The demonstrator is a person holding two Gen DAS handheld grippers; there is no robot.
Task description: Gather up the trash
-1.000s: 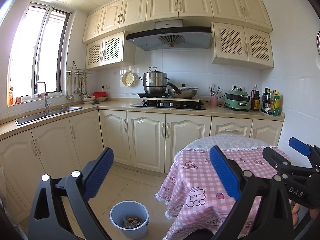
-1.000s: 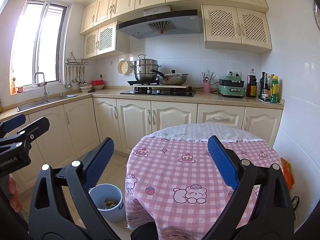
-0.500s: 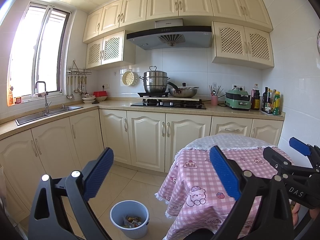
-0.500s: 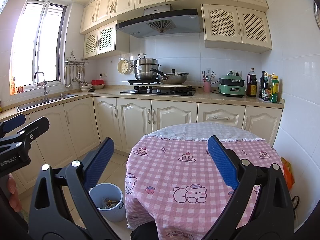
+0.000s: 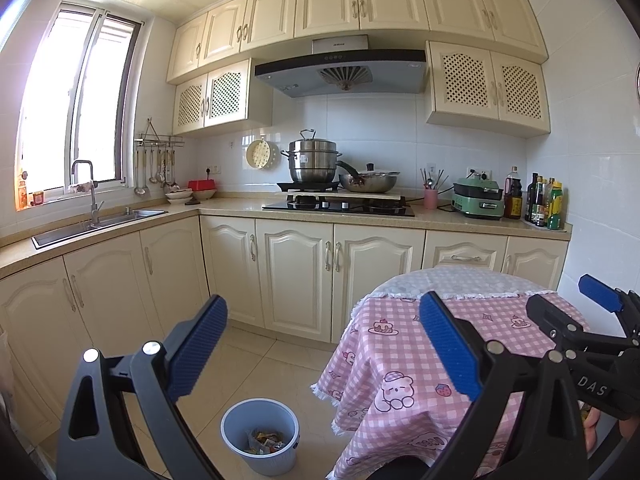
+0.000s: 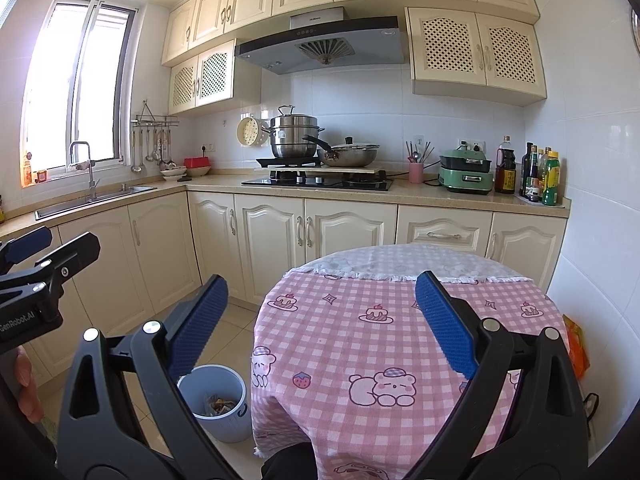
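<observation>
A light blue trash bin (image 5: 260, 436) stands on the tiled floor to the left of the round table (image 5: 404, 344); it holds crumpled wrappers. It also shows in the right wrist view (image 6: 218, 408). The table has a pink checked cloth (image 6: 360, 344) with nothing lying on it. My left gripper (image 5: 324, 348) is open and empty, held in the air above the bin and the table's left edge. My right gripper (image 6: 320, 324) is open and empty, held above the table's near side. Each gripper shows at the edge of the other's view.
Cream base cabinets (image 5: 300, 276) run along the back and left walls, with a sink (image 5: 100, 220), a hob with pots (image 5: 340, 204) and bottles (image 6: 536, 176) on the counter. An orange packet (image 6: 576, 344) hangs beyond the table's right edge, by the tiled wall.
</observation>
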